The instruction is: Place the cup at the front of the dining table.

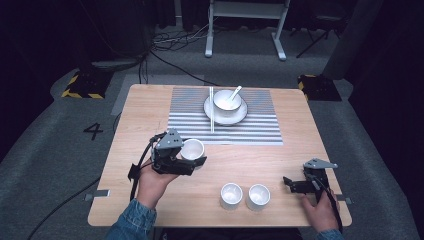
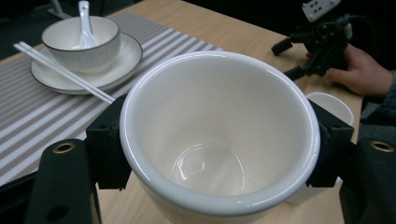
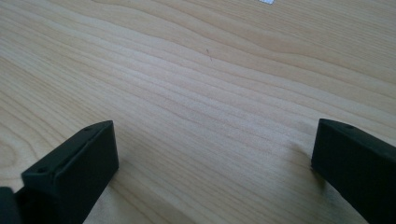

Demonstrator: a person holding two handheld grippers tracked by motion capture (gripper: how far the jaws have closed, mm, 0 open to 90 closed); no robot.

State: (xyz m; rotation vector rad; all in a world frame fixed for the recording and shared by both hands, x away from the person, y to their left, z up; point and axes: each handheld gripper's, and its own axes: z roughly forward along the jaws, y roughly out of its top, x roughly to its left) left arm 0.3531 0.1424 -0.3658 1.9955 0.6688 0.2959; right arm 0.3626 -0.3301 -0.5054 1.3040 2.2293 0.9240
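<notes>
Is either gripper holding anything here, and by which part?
The left gripper holds a white cup, its jaws clamped on opposite outer sides just below the rim. The right gripper holds nothing; its jaws stand open over the wooden table.

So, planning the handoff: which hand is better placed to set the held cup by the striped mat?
Left. The left gripper already clamps the cup beside the striped mat; the right gripper rests open near the table's right edge.
</notes>
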